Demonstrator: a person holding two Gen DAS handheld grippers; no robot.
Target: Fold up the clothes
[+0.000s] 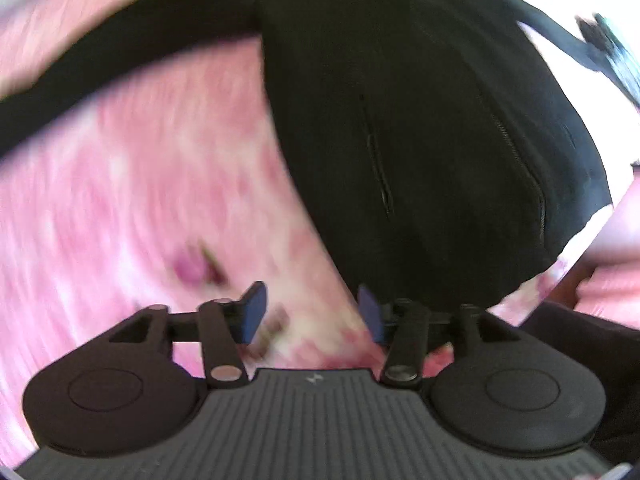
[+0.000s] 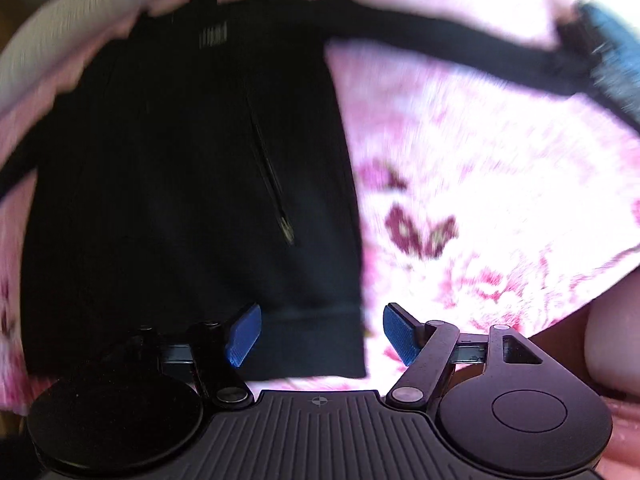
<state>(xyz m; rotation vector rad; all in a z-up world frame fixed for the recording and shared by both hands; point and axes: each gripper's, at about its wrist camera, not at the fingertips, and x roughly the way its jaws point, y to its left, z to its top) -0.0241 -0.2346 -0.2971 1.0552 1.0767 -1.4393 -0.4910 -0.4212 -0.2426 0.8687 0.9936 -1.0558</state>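
L gripper point(image 1: 312, 314) points down over the bed, blue pads apart w/ nothing between them, only pink floral bedspread point(image 1: 132, 184) showing in the gap. Black zip jacket point(image 1: 420, 128) lies flat ahead and to the right of this tool; its hem corner sits just past the right pad, not touching as far as the blur lets me tell. One sleeve runs off up-left across the spread, another toward the top-right edge.

R gripper point(image 2: 320, 334) also aims down, pads spread wide, gripping nothing. From this view the jacket point(image 2: 180, 168) is ahead and left of the tool; its bottom hem corner shows in the gap between the pads, lying on the bedspread point(image 2: 480, 168) below. A sleeve stretches up-right, ending by a blurred dark-and-blue thing point(image 2: 604, 52), can't tell what.
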